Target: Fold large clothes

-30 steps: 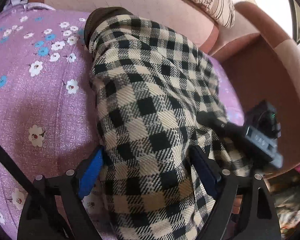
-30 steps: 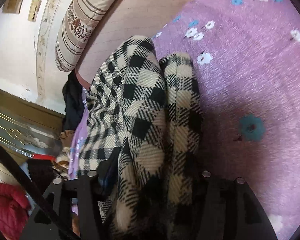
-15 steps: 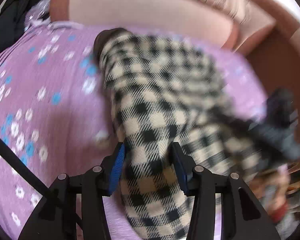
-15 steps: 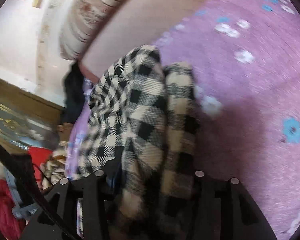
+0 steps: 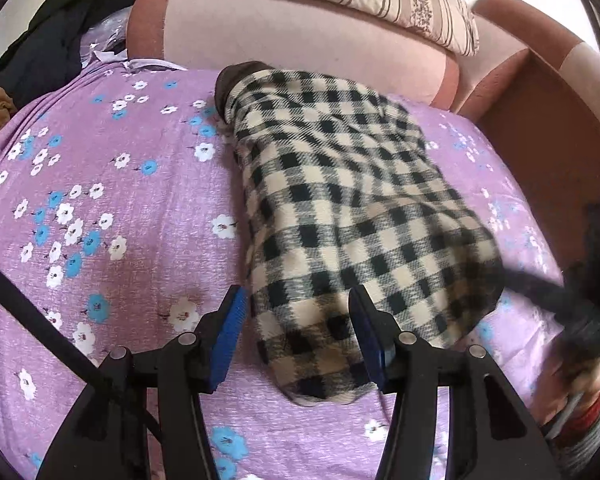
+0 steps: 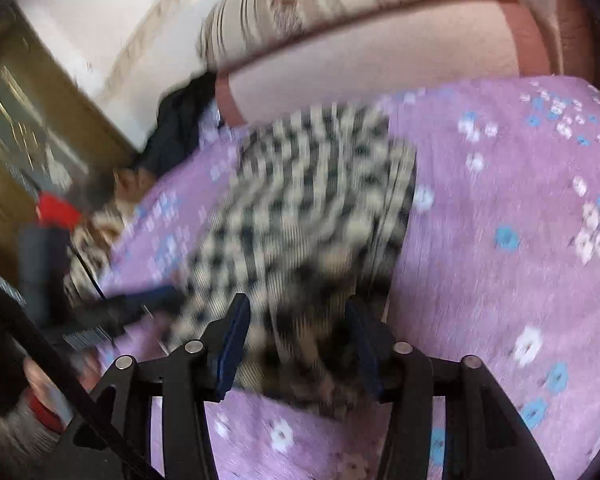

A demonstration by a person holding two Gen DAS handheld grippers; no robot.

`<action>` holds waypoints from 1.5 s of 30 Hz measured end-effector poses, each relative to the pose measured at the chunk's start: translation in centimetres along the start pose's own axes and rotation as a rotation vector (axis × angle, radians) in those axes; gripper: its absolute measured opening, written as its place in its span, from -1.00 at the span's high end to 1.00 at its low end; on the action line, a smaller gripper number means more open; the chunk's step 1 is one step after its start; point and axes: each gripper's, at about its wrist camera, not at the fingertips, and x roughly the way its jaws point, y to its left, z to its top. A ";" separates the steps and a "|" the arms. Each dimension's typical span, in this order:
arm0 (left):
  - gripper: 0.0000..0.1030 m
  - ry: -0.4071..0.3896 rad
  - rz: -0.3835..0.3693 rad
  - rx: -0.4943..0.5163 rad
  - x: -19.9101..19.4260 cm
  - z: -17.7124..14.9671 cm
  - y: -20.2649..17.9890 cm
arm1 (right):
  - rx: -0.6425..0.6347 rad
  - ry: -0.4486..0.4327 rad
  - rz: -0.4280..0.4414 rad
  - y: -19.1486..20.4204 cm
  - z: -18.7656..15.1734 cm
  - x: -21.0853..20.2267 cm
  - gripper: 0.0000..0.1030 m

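The checked garment (image 5: 340, 216) lies folded lengthwise on the purple flowered bedsheet (image 5: 100, 208), its near end between the jaws of the left gripper (image 5: 298, 334), whose blue pads stand apart from the cloth. The right gripper (image 6: 298, 336) straddles the other near corner; its jaws are closing, contact blurred

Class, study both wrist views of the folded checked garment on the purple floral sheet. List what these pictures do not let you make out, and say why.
1. Black-and-cream checked woollen garment: its type and its underside, hidden by its own folds, left wrist view.
2. Right gripper: whether its closing fingers press the cloth between them, motion blur, right wrist view.
3. Left gripper: near hem contact, hidden by its fingers.
4. Dark clothing pile: cut off by the left edge.
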 end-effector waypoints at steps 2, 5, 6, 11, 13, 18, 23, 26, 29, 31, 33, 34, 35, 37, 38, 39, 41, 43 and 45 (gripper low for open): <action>-0.01 -0.014 -0.011 -0.007 -0.2 0.4 -0.7 | 0.047 0.097 -0.003 -0.9 -1.9 2.2 0.86; -0.01 -0.011 -0.006 0.018 0.3 1.0 -1.8 | 0.117 0.122 0.023 -1.7 -3.8 2.0 0.88; -0.01 0.013 0.015 0.037 0.9 0.8 -2.1 | 0.128 0.124 0.029 -1.8 -4.1 1.8 0.88; -0.17 0.094 0.157 0.084 3.9 -0.8 -2.5 | 0.174 0.145 0.049 -2.5 -5.4 1.6 0.87; -0.18 0.095 0.168 0.086 3.8 -1.1 -2.3 | 0.161 0.158 0.042 -2.0 -5.1 1.5 0.87; -0.19 0.109 0.140 0.073 2.1 -2.6 -0.5 | 0.095 0.096 -0.029 -1.3 -3.5 -2.0 0.68; -0.17 0.066 0.112 0.006 -0.6 -4.2 0.9 | 0.072 -0.171 -0.122 0.1 -1.9 -5.9 0.66; -0.15 -0.053 0.161 0.022 -3.3 -5.0 0.9 | 0.064 -0.164 -0.049 1.1 -1.1 -4.4 0.66; -0.22 -0.179 0.209 0.039 -5.8 -5.4 1.0 | 0.064 -0.076 0.027 1.7 -0.8 -0.9 0.66; -0.47 -0.267 0.260 0.048 -7.4 -5.5 1.2 | 0.079 0.009 -0.020 1.5 -0.8 1.7 0.66; -0.69 -0.373 0.312 0.053 -9.0 -5.9 1.3 | 0.086 0.066 -0.146 0.6 -1.1 3.4 0.71; -0.84 -0.427 0.333 0.058 -9.8 -6.0 1.4 | 0.084 0.063 -0.177 0.4 -1.1 3.4 0.78; -0.96 -0.463 0.339 0.064 -10.3 -5.8 1.7 | 0.081 0.027 -0.186 0.7 -1.0 2.7 0.77; -0.97 -0.489 0.339 0.064 -11.1 -5.3 2.2 | 0.033 -0.070 -0.166 2.3 -0.6 1.1 0.76; -0.97 -0.491 0.338 0.056 -11.4 -5.1 2.3 | 0.009 -0.110 -0.130 3.3 -0.3 0.5 0.76; -0.97 -0.488 0.327 0.049 -11.5 -5.0 2.6 | 0.002 -0.132 -0.071 4.1 -0.1 0.2 0.76; -0.97 -0.475 0.311 0.027 -11.6 -4.8 3.0 | 0.025 -0.118 0.077 5.1 0.5 1.3 0.76; -0.97 -0.489 0.311 -0.007 -11.8 -4.9 3.6 | 0.066 -0.079 0.186 5.7 0.8 3.4 0.76; -0.97 -0.502 0.336 -0.034 -11.6 -5.2 4.2 | 0.103 -0.014 0.299 6.0 0.8 6.0 0.76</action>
